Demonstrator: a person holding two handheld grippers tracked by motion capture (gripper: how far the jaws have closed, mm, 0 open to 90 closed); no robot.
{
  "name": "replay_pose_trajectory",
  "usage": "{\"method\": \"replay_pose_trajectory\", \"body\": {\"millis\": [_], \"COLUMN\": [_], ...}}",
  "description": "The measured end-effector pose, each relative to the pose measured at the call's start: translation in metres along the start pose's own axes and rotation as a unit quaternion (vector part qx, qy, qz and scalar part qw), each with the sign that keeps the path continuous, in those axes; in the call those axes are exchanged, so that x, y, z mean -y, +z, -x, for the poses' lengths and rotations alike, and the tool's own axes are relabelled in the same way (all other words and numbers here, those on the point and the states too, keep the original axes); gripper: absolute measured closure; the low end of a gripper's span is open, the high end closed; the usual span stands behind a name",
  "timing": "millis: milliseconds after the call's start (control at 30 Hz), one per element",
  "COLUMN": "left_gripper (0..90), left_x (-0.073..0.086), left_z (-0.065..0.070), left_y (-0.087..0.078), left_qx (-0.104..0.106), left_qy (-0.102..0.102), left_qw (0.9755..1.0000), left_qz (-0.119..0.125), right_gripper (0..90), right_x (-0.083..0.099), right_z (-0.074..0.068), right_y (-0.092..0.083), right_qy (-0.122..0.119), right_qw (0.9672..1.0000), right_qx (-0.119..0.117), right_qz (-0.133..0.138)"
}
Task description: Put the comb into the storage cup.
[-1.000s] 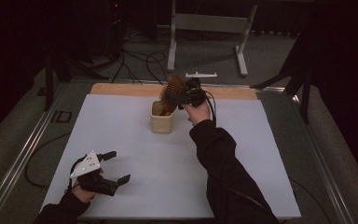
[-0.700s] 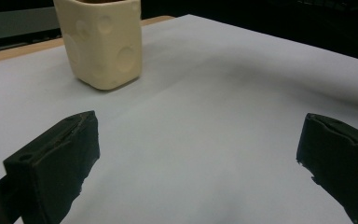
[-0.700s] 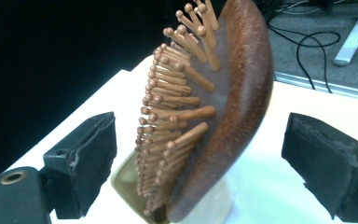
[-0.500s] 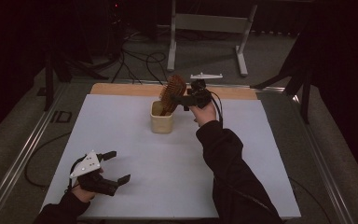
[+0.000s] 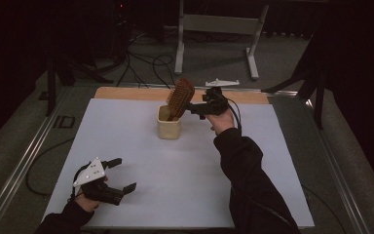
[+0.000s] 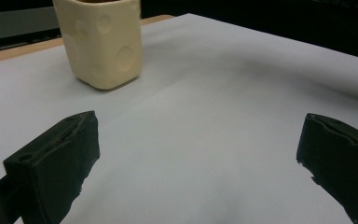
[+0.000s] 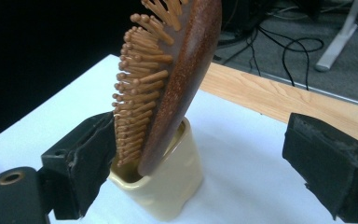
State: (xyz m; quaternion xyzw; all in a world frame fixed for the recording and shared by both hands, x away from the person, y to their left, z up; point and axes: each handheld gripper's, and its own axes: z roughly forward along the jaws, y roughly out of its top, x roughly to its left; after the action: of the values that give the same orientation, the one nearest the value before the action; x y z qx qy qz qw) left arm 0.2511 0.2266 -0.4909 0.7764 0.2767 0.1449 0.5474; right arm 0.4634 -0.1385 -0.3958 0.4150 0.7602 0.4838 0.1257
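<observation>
Where the white sheet-covered table [image 5: 141, 146] nears its far edge, I see the cream, squarish cup with dimpled walls [image 5: 169, 124], standing upright around the middle of that edge. Its glossy surface carries shallow round dents, clearest in the left gripper view [image 6: 103, 42]. Standing in it, handle down, is the brown oval wooden hairbrush with tan peg bristles [image 5: 180, 97], leaning against the rim with its head above the cup. The right gripper view shows what the high view does not: the brush's speckled, polished back [image 7: 186, 70], rows of round-tipped pegs facing that view's left, and the cup's rounded lip [image 7: 168, 186].

My right gripper [image 5: 195, 108] is held just right of the brush head, above the surface; its rough black jaws stand wide apart, one beside the bristles and one well clear, so nothing is clamped. I cannot tell whether the nearer jaw touches the pegs. My left gripper [image 5: 119, 174] rests near the near left corner, well apart from the cup, its jaws also spread with bare sheet between them.

A strip of pale wood [image 5: 126, 92] borders the sheet's far edge. Beyond lie a grey floor, looping black cables [image 5: 151, 63], and a grey metal stand [image 5: 219, 29] against a dark room.
</observation>
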Motion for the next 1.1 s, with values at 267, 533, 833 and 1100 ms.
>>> {"method": "replay_pose_trajectory", "body": {"millis": [267,533,833,1100], "left_gripper": [0.0,0.0,0.0,0.0], "left_x": [0.0,0.0,-0.001,-0.001], "left_z": [0.001,0.001,0.002,0.002], "left_y": [0.0,0.0,-0.001,-0.002], "left_qx": [0.0,0.001,0.001,-0.001], "left_qy": [0.003,0.007,0.008,0.008], "left_qw": [1.0,1.0,1.0,1.0], "left_qz": [0.001,0.002,0.002,0.002], "right_gripper": [9.3,9.3,9.3,9.4], "right_x": [0.008,0.021,0.042,0.065], "right_z": [0.002,0.005,0.007,0.008], "right_y": [-0.009,-0.016,-0.025,-0.038], "right_qy": [-0.006,-0.018,-0.023,-0.027], "right_qw": [1.0,0.9998,0.9997,0.9994], "right_qx": [-0.001,-0.001,-0.005,-0.02], "right_qz": [0.001,-0.001,-0.007,-0.001]}}
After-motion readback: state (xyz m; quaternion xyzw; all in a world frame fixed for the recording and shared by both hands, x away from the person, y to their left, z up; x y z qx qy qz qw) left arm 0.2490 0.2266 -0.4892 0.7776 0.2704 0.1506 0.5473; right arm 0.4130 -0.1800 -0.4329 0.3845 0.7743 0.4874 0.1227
